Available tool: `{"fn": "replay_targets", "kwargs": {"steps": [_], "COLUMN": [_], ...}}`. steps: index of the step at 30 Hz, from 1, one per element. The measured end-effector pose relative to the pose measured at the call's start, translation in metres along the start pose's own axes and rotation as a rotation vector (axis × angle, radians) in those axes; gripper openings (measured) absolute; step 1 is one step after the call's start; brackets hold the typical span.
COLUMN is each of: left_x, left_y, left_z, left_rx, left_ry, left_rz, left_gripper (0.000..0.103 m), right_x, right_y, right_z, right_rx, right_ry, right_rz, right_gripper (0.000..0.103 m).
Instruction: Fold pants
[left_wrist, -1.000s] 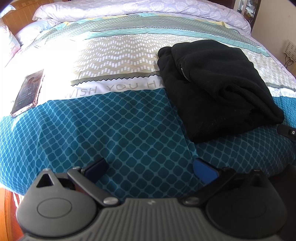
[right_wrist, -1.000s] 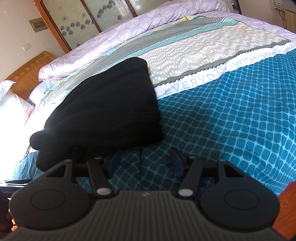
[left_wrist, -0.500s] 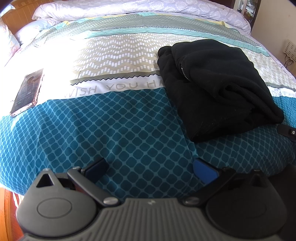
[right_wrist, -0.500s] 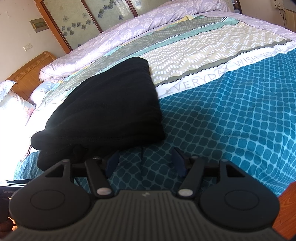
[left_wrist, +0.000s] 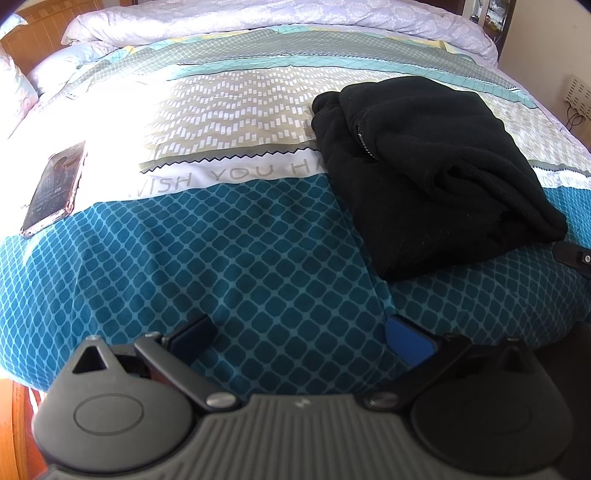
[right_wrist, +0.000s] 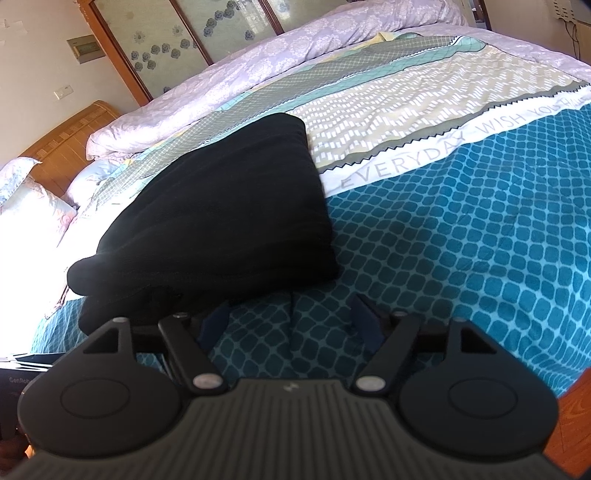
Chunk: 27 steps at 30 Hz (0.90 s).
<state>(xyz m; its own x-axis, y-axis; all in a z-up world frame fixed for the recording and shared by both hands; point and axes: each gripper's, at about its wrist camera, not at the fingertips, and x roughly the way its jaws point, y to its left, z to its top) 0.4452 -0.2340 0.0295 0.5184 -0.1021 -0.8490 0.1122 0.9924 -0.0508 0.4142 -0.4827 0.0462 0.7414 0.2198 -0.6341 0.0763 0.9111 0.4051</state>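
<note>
Moved: right tongs (right_wrist: 291, 321), jaws just opening wide, empty, near pants (right_wrist: 221, 221). Pants: folded bundle, released on bed (left_wrist: 258, 258). Left tongs (left_wrist: 301, 338): wide open, empty, clear of pants.

Pants (left_wrist: 424, 177) lie folded in a stack on the bedspread (left_wrist: 258, 258), right of centre in the left wrist view, across the lettered band; phone (left_wrist: 53, 188) lies flat on the same bedspread, well apart at far left. Rolled duvet (left_wrist: 295, 18) runs along the far edge behind both, headboard (right_wrist: 62, 147) and pillow (right_wrist: 29, 206) at the left end in the right wrist view. Left gripper (left_wrist: 301, 334) sits at the near edge, left of the pants; right gripper (right_wrist: 291, 321) at the near edge just before the stack.
</note>
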Motion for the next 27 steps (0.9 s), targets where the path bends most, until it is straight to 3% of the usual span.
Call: {"fn": "replay_targets", "kwargs": {"steps": [27], "left_x": [0.0006], "left_y": [-0.0004], "left_z": [-0.0007], "left_rx": [0.0], "left_ry": [0.001], "left_rz": [-0.004], "left_gripper": [0.103], "right_x": [0.0013], "right_y": [0.0028], "right_z": [-0.0024], "right_rx": [-0.033], "right_ry": [-0.005], "right_rz": [-0.002], "right_gripper": [0.08]}}
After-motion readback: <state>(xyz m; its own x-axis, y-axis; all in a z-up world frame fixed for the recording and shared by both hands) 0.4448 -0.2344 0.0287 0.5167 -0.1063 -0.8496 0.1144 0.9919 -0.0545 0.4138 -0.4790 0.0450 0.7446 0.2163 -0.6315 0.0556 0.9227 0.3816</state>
